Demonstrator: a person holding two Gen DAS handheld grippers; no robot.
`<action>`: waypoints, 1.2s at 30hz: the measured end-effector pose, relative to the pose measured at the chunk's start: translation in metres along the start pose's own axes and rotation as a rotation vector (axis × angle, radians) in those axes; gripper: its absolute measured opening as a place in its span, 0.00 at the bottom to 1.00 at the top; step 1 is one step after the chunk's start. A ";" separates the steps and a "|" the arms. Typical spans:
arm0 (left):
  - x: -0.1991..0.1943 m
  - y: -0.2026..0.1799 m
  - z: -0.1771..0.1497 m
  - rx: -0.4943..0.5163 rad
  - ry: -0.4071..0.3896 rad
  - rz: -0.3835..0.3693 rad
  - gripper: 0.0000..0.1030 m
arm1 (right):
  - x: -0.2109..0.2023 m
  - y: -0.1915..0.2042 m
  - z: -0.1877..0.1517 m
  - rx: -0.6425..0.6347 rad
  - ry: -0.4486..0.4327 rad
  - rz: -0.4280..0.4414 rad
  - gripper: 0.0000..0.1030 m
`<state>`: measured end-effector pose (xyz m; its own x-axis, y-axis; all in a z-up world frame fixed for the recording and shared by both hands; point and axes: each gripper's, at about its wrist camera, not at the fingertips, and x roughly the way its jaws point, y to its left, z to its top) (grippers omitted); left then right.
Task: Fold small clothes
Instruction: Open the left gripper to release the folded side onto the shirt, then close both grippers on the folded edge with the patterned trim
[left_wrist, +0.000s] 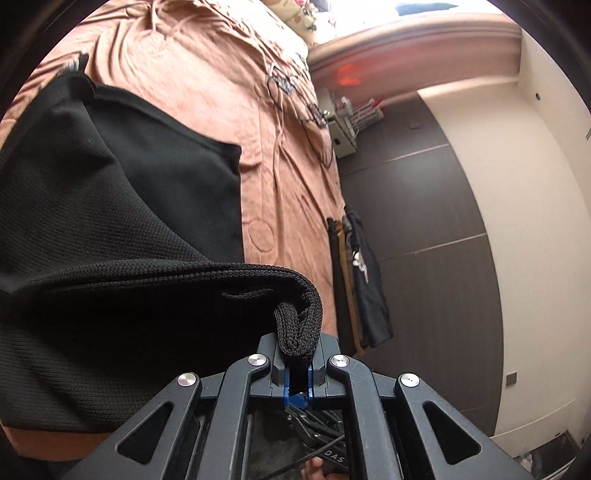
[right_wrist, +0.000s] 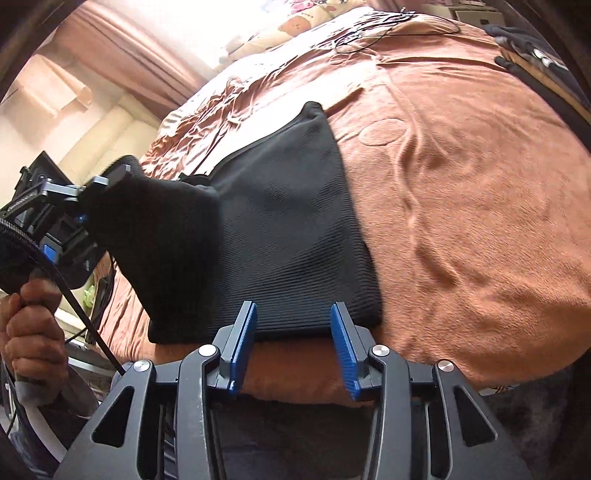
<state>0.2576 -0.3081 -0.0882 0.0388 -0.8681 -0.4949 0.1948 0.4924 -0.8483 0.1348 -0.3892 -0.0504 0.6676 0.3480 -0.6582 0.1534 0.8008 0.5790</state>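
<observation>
Rust bedspread under black garment: my left gripper pinches its hem, right gripper gapes empty; I should carry the fold across level, edges aligned.

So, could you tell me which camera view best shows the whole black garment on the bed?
The right wrist view: there the black garment lies across the brown bedspread, one corner lifted by the left gripper. The left wrist view shows only the pinched edge and nearby fabric.
</observation>
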 end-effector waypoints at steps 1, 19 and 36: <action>0.008 0.000 -0.002 0.000 0.017 0.011 0.04 | -0.001 -0.003 -0.001 0.004 0.001 0.000 0.38; -0.026 0.049 0.005 -0.039 0.021 0.174 0.74 | 0.021 0.007 0.003 -0.055 0.045 -0.031 0.38; -0.074 0.140 0.015 -0.241 -0.061 0.296 0.73 | 0.056 0.009 0.020 -0.117 0.101 -0.031 0.38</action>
<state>0.2968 -0.1762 -0.1672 0.1188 -0.6846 -0.7192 -0.0696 0.7168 -0.6938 0.1886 -0.3721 -0.0725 0.5866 0.3644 -0.7232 0.0832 0.8612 0.5014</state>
